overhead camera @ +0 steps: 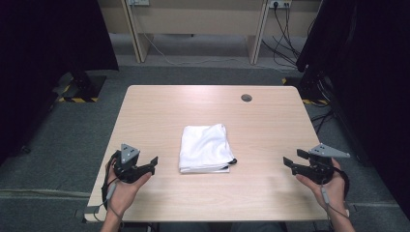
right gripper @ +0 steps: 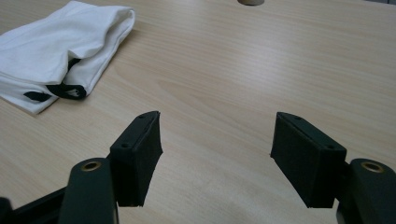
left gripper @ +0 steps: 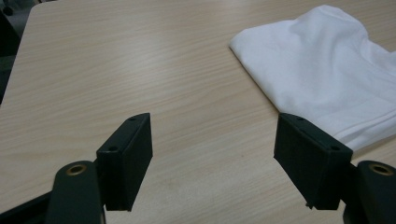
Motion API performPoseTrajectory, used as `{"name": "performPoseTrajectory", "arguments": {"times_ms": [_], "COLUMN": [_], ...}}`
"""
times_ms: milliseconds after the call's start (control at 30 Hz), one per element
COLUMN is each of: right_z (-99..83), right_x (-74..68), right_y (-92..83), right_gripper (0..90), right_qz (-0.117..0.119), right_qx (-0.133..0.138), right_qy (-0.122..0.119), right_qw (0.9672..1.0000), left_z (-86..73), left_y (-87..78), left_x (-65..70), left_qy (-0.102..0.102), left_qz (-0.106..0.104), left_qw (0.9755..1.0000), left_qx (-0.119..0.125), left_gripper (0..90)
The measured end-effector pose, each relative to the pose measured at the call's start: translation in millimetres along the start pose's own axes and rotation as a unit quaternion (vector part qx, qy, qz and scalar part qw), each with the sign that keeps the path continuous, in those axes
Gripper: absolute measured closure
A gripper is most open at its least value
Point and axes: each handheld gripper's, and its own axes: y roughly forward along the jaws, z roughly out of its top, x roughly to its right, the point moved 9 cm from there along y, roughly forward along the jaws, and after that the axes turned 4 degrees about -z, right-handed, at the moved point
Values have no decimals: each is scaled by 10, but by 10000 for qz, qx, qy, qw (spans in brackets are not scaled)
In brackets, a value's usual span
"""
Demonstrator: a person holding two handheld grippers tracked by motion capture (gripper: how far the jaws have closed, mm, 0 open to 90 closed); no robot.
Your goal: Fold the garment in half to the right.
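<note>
- Now, we hold both claws empty with jaws spread wide: the left claw (overhead camera: 153,162) near the table's (overhead camera: 270,116) front left, the right claw (overhead camera: 290,163) near its front right.
- Between them lies the folded white cloth (overhead camera: 204,147), at the middle of the table, its long axis running away from us.
- We judge the left claw nearer; the right stands well apart.
- The cloth looks soft and rumpled, folded in layers, with a dark trim (right gripper: 63,91) showing at its near right corner.

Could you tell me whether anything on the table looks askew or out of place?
Nothing stands out. The folded white garment lies mid-table, slightly rumpled, with a bit of black trim poking from its near right corner.
</note>
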Motion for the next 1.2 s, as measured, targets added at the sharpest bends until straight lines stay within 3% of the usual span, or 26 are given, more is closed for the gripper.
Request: {"name": "performPoseTrajectory", "arguments": {"times_ms": [267, 800, 1200], "right_z": [-118, -351, -482], "right_x": [117, 260, 329], "right_y": [-56, -67, -46], "right_gripper": [314, 313, 313], "right_qz": [-190, -407, -552], "right_qx": [199, 210, 273], "right_qy": [226, 466, 639], "right_qw": [9994, 9979, 9961], "left_z": [-160, -359, -447], "left_y": [-45, 11, 137], "left_x": [-118, -281, -310], "left_qy": [-85, -234, -130], "left_qz": [142, 312, 346], "left_qw": [9998, 9990, 9991], "left_qx": [81, 202, 215], "left_gripper": [277, 271, 269]}}
